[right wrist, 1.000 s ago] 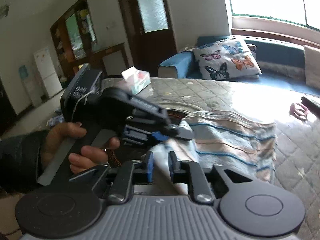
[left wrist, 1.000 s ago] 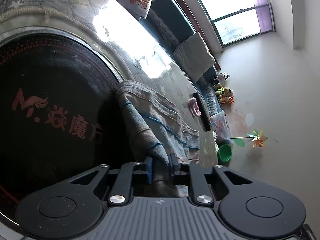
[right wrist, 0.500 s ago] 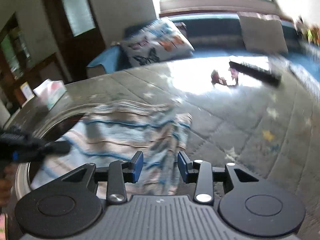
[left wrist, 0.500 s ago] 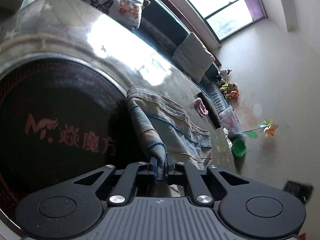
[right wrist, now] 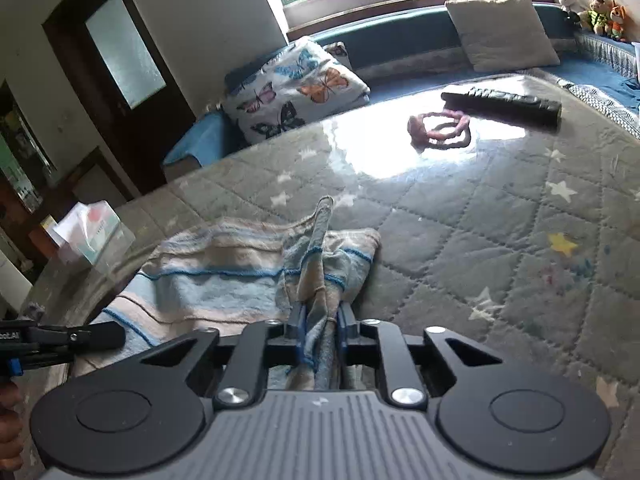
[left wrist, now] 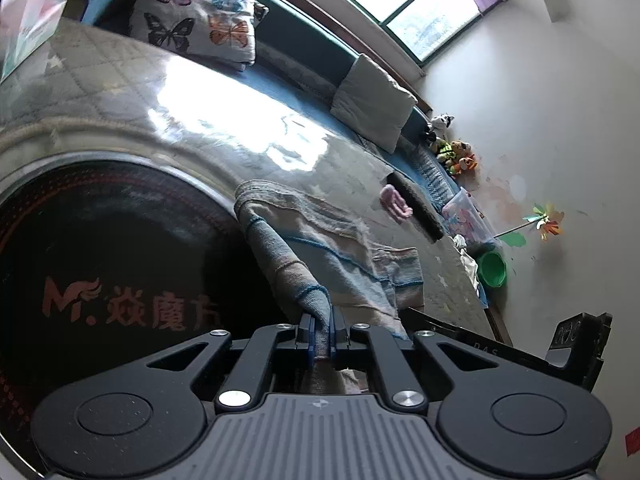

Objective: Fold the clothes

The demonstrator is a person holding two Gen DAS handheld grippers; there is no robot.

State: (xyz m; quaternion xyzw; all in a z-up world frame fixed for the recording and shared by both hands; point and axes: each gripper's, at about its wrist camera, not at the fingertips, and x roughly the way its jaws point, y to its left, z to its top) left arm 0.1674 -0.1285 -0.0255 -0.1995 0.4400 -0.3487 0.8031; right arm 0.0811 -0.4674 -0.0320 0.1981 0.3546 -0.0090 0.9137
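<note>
two grippers, both clamped on cloth. quilted table cover (right wrist: 500,216) spans scene, star print. striped garment (right wrist: 224,276) lies on it, near-left of centre, blue and beige bands, part overlapping dark round mat (left wrist: 100,260). left gripper (left wrist: 322,336) pinches near-left edge of garment, fabric bunched between pads. right gripper (right wrist: 320,336), jaws just closed, grips right edge, fold standing up. pink ring toy (right wrist: 440,130) far right.

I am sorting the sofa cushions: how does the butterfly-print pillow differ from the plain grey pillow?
The butterfly-print pillow has coloured butterflies on white; the plain grey pillow has no pattern. The butterfly-print pillow sits toward the door, the plain grey pillow toward the soft toys. Both lean on the blue sofa below the window.
</note>
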